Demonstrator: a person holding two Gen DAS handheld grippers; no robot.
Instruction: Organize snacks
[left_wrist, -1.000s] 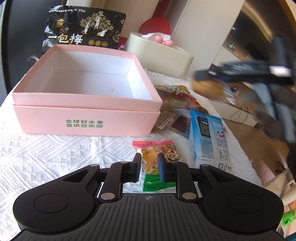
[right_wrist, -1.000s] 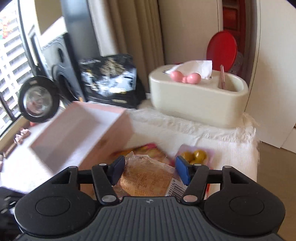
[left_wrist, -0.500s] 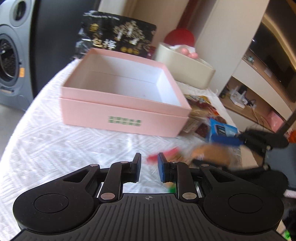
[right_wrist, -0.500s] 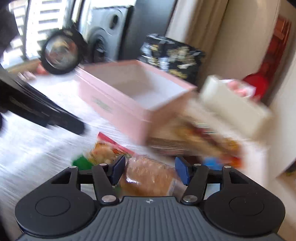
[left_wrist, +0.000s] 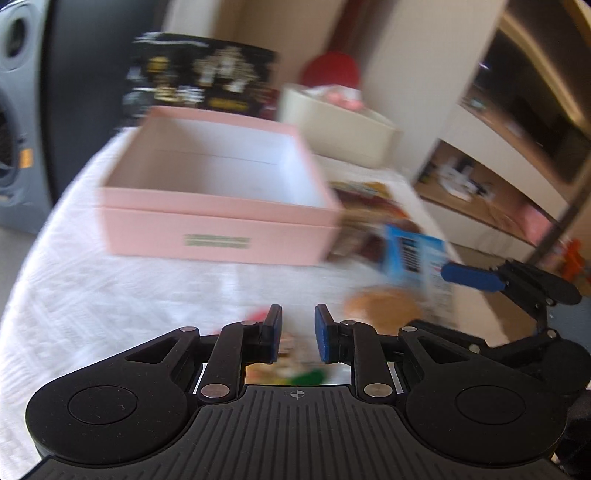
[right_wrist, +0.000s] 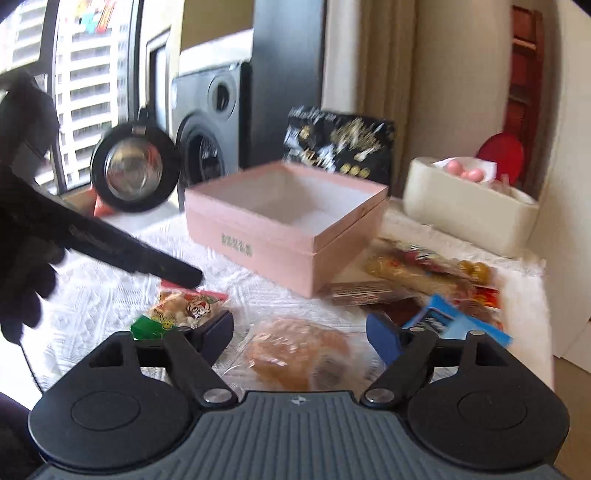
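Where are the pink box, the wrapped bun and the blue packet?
pink box (right_wrist: 258, 236), right wrist view, front wall.
wrapped bun (right_wrist: 299, 350), right wrist view, middle of wrapper.
blue packet (right_wrist: 454, 325), right wrist view, its printed face.

White textured tablecloth (right_wrist: 110, 295) covers table. Cream oval tissue holder (right_wrist: 469, 206) at far right edge, pink balls (right_wrist: 463, 170) on top. Red round disc (right_wrist: 502, 151) behind it. Dark grey speaker cabinet (right_wrist: 210, 110) beyond table; black-rimmed round lamp (right_wrist: 133, 170) beside window.
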